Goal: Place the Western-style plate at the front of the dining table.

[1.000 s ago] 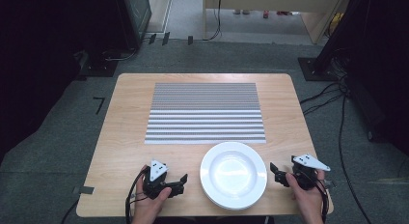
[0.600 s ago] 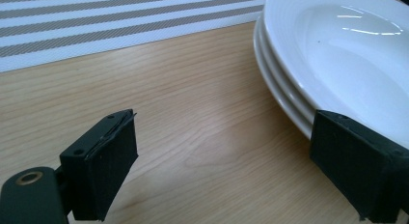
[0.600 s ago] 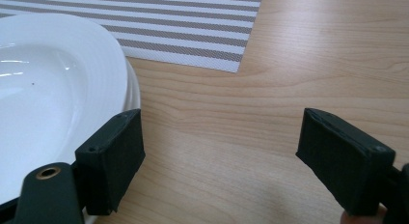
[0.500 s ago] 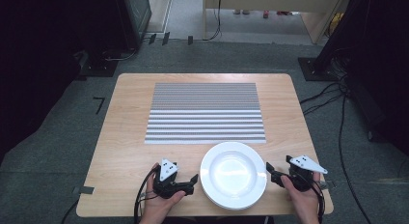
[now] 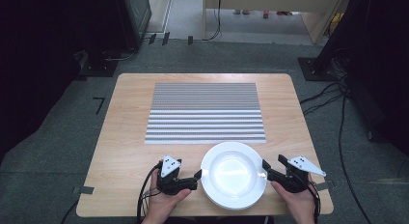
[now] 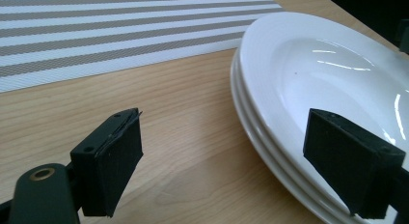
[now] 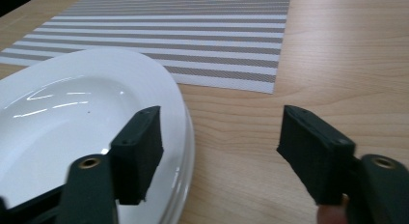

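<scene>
Both grippers are down at the bottom of the high view, flanking the stack of white plates that sits at the near edge of the wooden table, just below the striped placemat. The left gripper comes in from lower left, its jaws spread wide: in the left gripper view one pad hangs over the plate's rim at the right of the frame, the other over bare wood at the left, nothing pinched. The right gripper mirrors it from lower right; its jaws have just been closing, yet a clear gap remains, and in the right gripper view one pad sits over the rim at lower left while the other stands off over the table. Neither has hold of anything. The stack shows three rims, so the approach from opposite sides looks meant to bracket the top plate at its edge, ready to lift it level, probably towards the placement.
</scene>
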`<state>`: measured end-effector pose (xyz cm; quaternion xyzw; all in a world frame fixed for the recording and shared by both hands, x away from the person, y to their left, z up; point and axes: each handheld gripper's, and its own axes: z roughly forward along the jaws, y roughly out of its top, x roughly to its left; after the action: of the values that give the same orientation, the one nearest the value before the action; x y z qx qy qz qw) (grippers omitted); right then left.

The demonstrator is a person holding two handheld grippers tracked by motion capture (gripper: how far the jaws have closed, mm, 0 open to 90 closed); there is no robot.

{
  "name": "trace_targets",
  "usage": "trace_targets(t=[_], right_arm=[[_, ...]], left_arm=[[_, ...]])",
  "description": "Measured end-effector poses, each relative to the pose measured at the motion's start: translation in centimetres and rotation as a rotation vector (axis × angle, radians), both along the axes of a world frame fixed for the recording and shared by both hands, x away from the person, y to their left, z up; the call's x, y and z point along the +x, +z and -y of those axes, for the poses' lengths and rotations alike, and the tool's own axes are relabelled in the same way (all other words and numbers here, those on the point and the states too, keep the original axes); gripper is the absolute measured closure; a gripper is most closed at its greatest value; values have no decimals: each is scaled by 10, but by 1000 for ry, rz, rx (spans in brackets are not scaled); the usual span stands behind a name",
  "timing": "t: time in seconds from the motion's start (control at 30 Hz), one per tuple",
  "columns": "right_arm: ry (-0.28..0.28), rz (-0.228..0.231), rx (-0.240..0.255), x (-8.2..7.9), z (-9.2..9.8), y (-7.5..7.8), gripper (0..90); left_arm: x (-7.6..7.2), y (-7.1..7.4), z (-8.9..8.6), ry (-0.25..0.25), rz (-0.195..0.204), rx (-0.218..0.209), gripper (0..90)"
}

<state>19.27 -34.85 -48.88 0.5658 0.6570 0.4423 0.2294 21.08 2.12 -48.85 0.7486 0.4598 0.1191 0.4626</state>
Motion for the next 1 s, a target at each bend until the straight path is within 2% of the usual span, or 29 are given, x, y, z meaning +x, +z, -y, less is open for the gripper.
trace_targets(t=[0.2, 0.27, 0.47, 0.5, 0.57, 0.6, 0.67, 0.77, 0.8, 0.9, 1.0], right_arm=[[40, -1, 26, -3, -7, 0, 551], [49, 2, 30, -4, -8, -1, 588], [60, 10, 34, -5, -9, -1, 640], [58, 13, 41, -5, -9, -2, 645], [45, 22, 57, -6, -8, -1, 648], [51, 9, 87, -6, -8, -1, 659], [58, -10, 112, -6, -8, -1, 678], [54, -18, 120, -6, -9, -1, 700], [59, -32, 140, -6, -9, -1, 706], [61, -41, 145, -4, -8, -2, 731], [52, -61, 202, -3, -4, -3, 740]], left_arm=[[-1, -3, 10, -24, -11, 12, 152], [-1, -4, 14, -32, -9, 16, 161], [-1, -5, 24, -60, 5, 21, 292], [-1, -6, 24, -73, 5, 21, 331], [-3, -7, 25, -83, 0, 11, 348], [-3, -7, 25, -90, -3, 6, 368], [-4, -8, 25, -104, -5, -5, 400], [-4, -10, 25, -125, -29, -23, 419], [-4, -11, 26, -131, -32, -25, 423], [-4, -11, 25, -130, -38, -31, 423], [-4, -12, 24, -133, -40, -44, 424]])
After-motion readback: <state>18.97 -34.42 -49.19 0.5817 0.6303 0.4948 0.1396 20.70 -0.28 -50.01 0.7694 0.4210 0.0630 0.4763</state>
